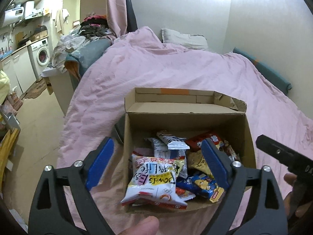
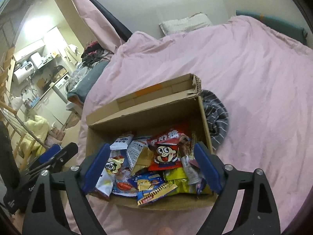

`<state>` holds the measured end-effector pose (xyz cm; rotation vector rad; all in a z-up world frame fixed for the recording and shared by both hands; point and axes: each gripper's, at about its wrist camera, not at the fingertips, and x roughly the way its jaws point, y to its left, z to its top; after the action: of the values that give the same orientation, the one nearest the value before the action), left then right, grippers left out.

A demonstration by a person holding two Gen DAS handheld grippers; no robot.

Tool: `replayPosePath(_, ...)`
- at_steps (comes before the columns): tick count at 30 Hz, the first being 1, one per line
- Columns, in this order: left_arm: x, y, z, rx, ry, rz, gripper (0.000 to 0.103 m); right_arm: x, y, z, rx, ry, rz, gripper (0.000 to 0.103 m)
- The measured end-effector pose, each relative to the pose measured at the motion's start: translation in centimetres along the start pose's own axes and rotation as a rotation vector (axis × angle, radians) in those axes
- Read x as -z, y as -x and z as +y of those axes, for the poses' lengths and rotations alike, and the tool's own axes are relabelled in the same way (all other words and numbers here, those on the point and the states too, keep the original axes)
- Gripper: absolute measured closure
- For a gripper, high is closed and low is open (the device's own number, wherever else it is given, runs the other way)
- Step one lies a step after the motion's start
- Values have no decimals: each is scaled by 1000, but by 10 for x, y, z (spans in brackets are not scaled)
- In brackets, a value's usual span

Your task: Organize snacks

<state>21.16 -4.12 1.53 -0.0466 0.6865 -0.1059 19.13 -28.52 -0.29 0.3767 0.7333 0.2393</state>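
Note:
An open cardboard box (image 1: 242, 125) (image 2: 205, 115) sits on a pink bed cover and holds several snack packets. A white packet (image 1: 154, 180) lies at the box's near left, and a red packet with a cartoon face (image 2: 164, 152) lies near the middle. My left gripper (image 1: 156, 162) hangs open above the near side of the box, blue pads wide apart, nothing held. My right gripper (image 2: 151, 168) is open too, above the packets, gripping none of them. The right gripper's black finger (image 1: 277, 152) shows at the right of the left wrist view.
The pink cover (image 1: 176, 68) (image 2: 254, 68) spreads over the bed around the box. A grey striped cloth (image 2: 217, 121) lies against the box's right side. A pillow (image 1: 183, 38) rests at the wall. Left of the bed are piled clothes (image 1: 92, 29) and a washing machine (image 1: 42, 52).

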Motion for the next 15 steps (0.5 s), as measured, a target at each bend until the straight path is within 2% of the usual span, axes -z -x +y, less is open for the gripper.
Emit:
replayPosePath(3,0,13,2,-20,-37,-38,2,3,9,4,3,3,-14,13)
replayPosePath(5,0,21,7,-21,-21,-50,0,5,16,7,4,15,-26,12)
replayPosePath(15,23,64,20,-34,3,-54,0,26,49,21,64,74,-77,4)
